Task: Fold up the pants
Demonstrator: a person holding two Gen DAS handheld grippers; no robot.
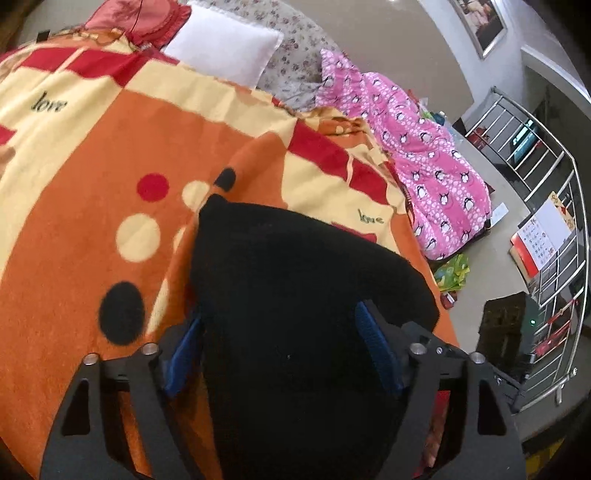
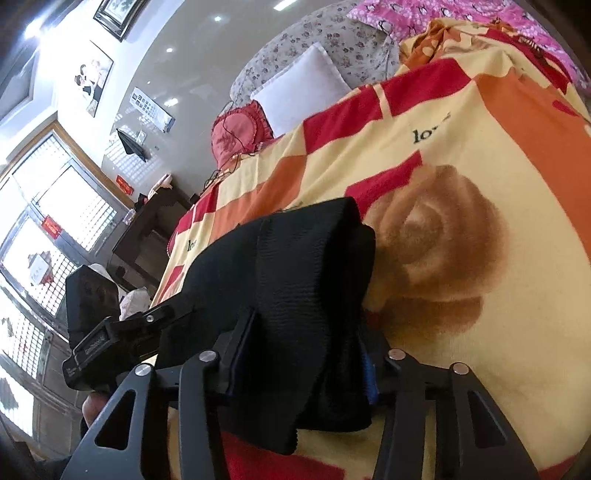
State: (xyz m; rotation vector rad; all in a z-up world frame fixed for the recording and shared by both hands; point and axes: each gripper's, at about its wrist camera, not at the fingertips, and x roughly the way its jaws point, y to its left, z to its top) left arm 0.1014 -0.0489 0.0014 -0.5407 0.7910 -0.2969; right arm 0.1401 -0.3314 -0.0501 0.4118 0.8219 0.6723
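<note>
The black pants (image 1: 295,295) are bunched into a thick folded bundle over an orange, red and cream blanket (image 1: 92,155) on the bed. My left gripper (image 1: 280,332) has its blue-padded fingers (image 1: 373,343) on either side of the bundle, clamped on the fabric. In the right wrist view the pants (image 2: 295,280) show their waistband end. My right gripper (image 2: 306,343) is closed on that end, with cloth hanging below the fingers (image 2: 243,332). The left gripper's body shows at the left of that view (image 2: 103,332).
A white pillow (image 1: 225,51), a red cushion (image 1: 140,18) and a pink penguin-print quilt (image 1: 424,147) lie at the far side of the bed. A metal railing (image 1: 546,221) stands to the right. A dark wooden table (image 2: 147,236) and windows (image 2: 55,221) are left.
</note>
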